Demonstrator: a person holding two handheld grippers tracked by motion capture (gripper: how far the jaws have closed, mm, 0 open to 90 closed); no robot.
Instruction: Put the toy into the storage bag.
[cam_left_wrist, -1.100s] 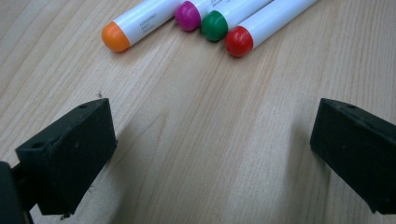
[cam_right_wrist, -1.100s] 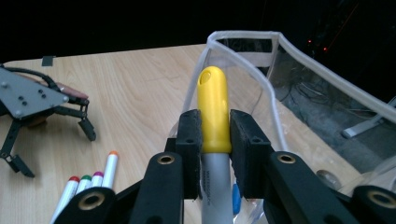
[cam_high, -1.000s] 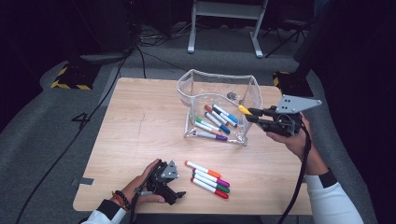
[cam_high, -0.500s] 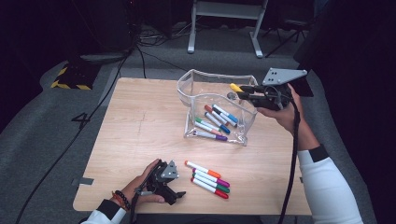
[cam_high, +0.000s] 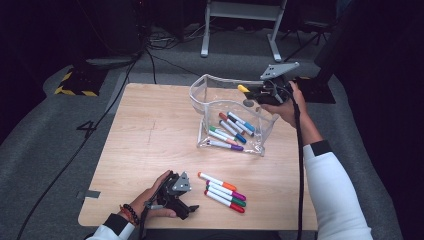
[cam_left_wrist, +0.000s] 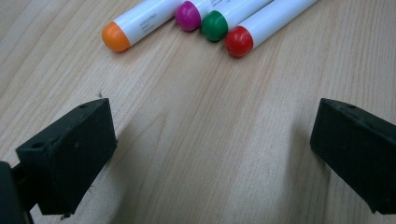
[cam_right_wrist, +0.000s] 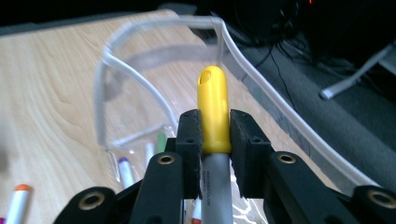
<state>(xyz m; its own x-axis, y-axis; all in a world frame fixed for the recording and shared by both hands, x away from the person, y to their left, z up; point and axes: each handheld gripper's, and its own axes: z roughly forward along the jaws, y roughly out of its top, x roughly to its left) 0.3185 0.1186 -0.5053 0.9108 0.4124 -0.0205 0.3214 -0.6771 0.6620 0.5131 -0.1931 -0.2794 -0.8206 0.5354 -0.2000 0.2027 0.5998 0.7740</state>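
Dark grey carpet and black cables ringed a pale wooden table (cam_high: 150, 130), with a metal stand (cam_high: 240, 25) beyond its far edge. At the near left the left gripper (cam_high: 175, 192) lay low on the wood in the person's hand, jaws wide apart and holding nothing, aimed at the loose pens. Just to its right four pens (cam_high: 222, 191) lay side by side on the table: orange (cam_left_wrist: 135, 25), purple (cam_left_wrist: 189, 14), green (cam_left_wrist: 217, 23) and red (cam_left_wrist: 245, 37) caps, none touched. Farther back and to the right stood a clear pouch (cam_high: 227, 117), its mouth gaping, with several pens (cam_high: 232, 131) already lying inside. Above its far right rim the right gripper (cam_high: 250, 92) hung, jaws clamped on a yellow pen (cam_right_wrist: 214, 112), cap pointing out over the opening.

I judged the job a bit over half done: a good handful was packed, one pen was about to go in, and four were left on the table. Nothing blocked the way to the pouch. Its floppy rim could catch the pen's tip if it came down too close to the edge, and the gripper cables trailed across the right side.
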